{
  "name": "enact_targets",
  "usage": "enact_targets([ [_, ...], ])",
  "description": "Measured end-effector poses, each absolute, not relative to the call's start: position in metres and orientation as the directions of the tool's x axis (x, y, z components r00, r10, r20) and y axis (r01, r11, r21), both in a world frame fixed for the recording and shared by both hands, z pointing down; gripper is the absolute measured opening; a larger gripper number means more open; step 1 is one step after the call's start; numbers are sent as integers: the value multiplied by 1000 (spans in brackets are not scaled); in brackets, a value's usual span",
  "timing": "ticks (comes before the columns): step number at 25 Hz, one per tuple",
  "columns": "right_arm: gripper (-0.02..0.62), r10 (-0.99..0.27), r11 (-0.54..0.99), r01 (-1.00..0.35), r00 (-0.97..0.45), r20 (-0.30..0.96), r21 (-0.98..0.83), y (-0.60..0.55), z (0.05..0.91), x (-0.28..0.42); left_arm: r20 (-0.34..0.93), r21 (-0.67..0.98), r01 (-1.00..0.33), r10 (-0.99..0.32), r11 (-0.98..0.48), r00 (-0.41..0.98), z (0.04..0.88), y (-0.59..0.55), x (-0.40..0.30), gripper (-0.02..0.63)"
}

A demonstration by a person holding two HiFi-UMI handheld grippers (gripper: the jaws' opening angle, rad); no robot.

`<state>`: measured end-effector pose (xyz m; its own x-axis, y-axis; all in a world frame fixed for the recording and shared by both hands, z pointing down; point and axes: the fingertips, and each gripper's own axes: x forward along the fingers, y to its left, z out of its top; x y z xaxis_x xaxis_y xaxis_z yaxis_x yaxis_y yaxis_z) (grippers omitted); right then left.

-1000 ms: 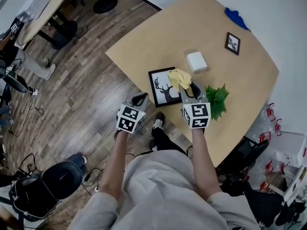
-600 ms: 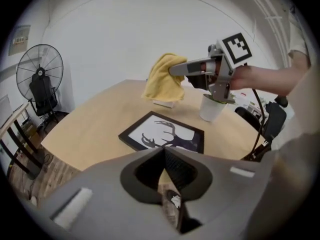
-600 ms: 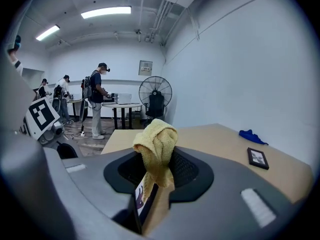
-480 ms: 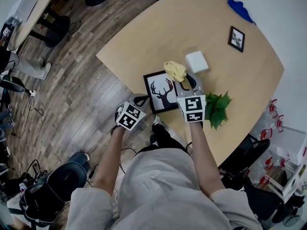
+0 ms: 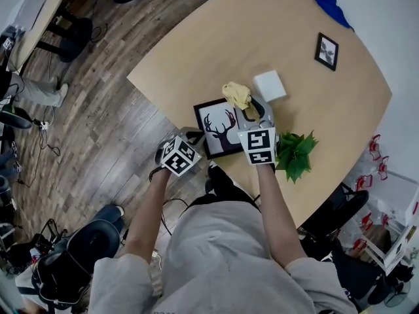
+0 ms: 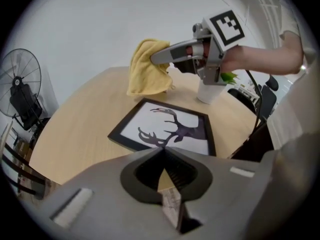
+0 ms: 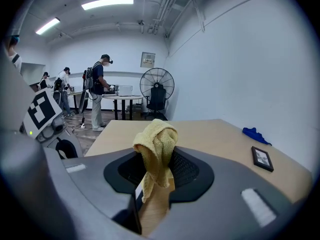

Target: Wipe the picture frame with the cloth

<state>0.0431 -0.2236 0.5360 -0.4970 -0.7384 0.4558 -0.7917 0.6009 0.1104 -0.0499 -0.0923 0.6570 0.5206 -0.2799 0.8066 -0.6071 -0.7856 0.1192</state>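
Both sets of jaws are clenched, the right gripper pinching the yellow cloth above the deer picture frame just ahead of the empty left gripper, so I'd lower it flat and sweep gently.

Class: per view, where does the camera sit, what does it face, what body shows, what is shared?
Head view: on head, steeply down onto table; forearms, torso show.
Left gripper view: on left hand-held gripper, facing picture frame; right forearm shows.
Right gripper view: on right hand-held gripper, facing across table; no arm shows.
Shared: cloth in all.
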Motion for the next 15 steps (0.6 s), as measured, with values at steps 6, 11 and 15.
enact_targets([
  [6, 120, -726, 595, -801, -502, 470, 66, -232, 549, 43, 838, 118, -555, -217, -823, 501, 662, -91, -49, 52],
  [11, 120, -690, 613, -790, -531, 493, 7, -237, 568, 39, 851, 121, -547, -197, -828, 486, 664, -91, -48, 52],
  [15, 118, -626, 643, -765, -550, 552, -33, -239, 596, 30, 858, 109, -537, -193, -837, 475, 664, -92, -47, 52],
])
